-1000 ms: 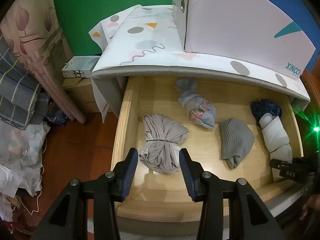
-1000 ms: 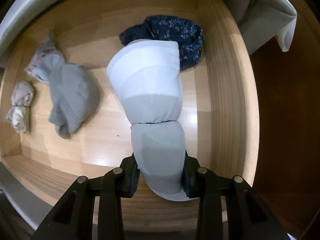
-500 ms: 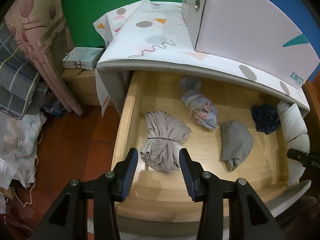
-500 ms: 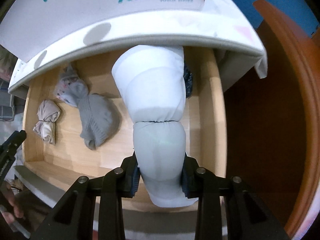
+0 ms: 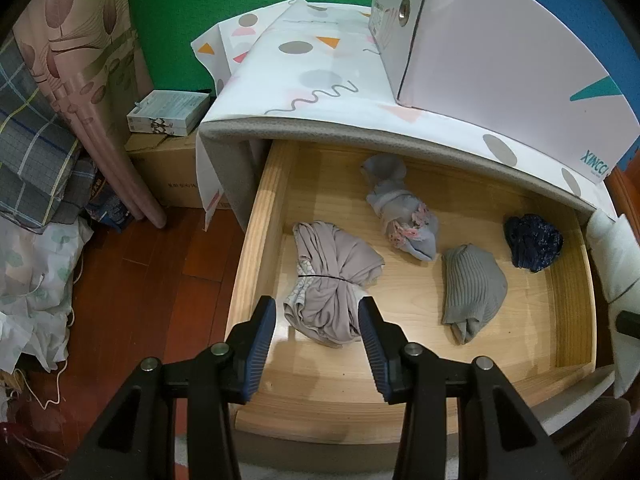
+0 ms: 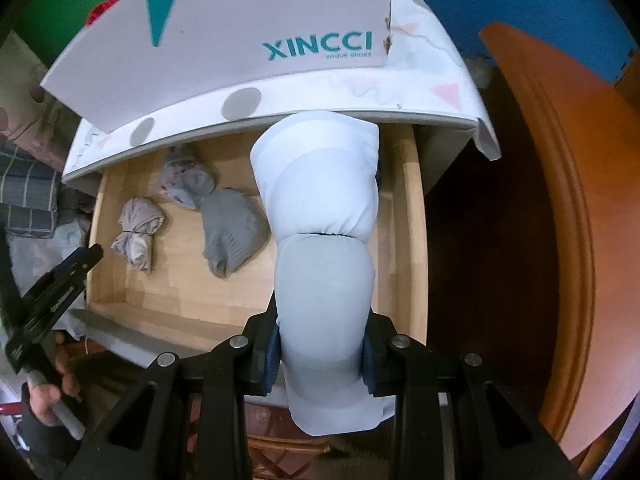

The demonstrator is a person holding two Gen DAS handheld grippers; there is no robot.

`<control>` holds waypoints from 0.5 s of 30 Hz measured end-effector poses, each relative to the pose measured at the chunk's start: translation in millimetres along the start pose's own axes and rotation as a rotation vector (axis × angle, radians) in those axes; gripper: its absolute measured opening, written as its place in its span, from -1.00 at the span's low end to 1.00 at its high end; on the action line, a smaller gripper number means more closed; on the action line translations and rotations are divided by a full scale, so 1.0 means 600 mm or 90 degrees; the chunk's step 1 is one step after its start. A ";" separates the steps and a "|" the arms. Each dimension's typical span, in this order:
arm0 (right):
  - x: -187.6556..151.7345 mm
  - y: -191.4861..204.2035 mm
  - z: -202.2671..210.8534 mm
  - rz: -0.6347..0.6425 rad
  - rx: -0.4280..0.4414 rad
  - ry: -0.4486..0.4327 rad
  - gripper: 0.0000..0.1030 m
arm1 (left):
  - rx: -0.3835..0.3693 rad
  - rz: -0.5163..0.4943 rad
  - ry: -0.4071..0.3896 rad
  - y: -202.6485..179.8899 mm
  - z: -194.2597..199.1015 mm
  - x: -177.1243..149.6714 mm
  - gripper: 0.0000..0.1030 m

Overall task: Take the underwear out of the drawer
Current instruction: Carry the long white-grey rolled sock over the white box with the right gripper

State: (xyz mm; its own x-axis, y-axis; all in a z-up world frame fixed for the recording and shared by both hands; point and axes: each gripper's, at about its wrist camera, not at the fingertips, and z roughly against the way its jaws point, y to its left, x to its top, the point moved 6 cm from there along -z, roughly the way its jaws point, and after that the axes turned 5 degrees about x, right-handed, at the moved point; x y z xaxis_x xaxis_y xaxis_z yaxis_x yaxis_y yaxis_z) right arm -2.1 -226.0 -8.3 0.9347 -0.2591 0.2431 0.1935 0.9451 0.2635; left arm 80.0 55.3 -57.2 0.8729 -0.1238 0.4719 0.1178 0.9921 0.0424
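The open wooden drawer [image 5: 256,240] holds a beige bundle [image 5: 332,280], a grey-pink bundle [image 5: 404,216], a ribbed grey bundle [image 5: 472,288] and a dark blue bundle [image 5: 532,242]. My right gripper [image 6: 320,356] is shut on a rolled pale blue-white underwear bundle [image 6: 320,216] and holds it above the drawer's right end; it shows at the right edge of the left wrist view [image 5: 612,256]. My left gripper [image 5: 316,336] is open and empty, above the drawer's front left, just in front of the beige bundle.
A white XINCCI shoe box [image 6: 240,32] stands on the patterned cloth [image 5: 312,64] covering the cabinet top. A wooden bed frame [image 6: 560,220] curves along the right. Boxes [image 5: 168,114], curtains and piled laundry [image 5: 36,276] lie on the left floor.
My right gripper has lifted the pale bundle out of the drawer and pulled it up and back. The left gripper has risen slightly and stayed open.
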 end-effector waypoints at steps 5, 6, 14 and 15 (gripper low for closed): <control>-0.006 0.005 0.036 0.003 0.006 -0.017 -0.44 | 0.000 0.002 0.000 0.000 0.000 -0.001 -0.15; -0.007 0.007 0.048 0.004 0.007 -0.023 -0.44 | 0.000 0.003 0.000 0.001 0.001 -0.001 -0.15; 0.030 0.039 0.129 0.021 0.020 -0.086 -0.43 | -0.008 0.006 -0.002 0.002 0.004 0.000 -0.15; 0.041 0.044 0.143 0.024 0.021 -0.096 -0.43 | -0.009 0.007 -0.002 0.002 0.004 0.000 -0.15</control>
State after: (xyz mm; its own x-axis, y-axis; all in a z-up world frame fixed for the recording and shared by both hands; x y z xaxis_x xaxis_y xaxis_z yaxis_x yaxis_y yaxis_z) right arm 0.7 -224.4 84.9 0.8853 -0.2534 0.3900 0.1470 0.9480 0.2823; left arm 78.8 56.5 -54.9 0.8726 -0.1135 0.4750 0.1159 0.9930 0.0244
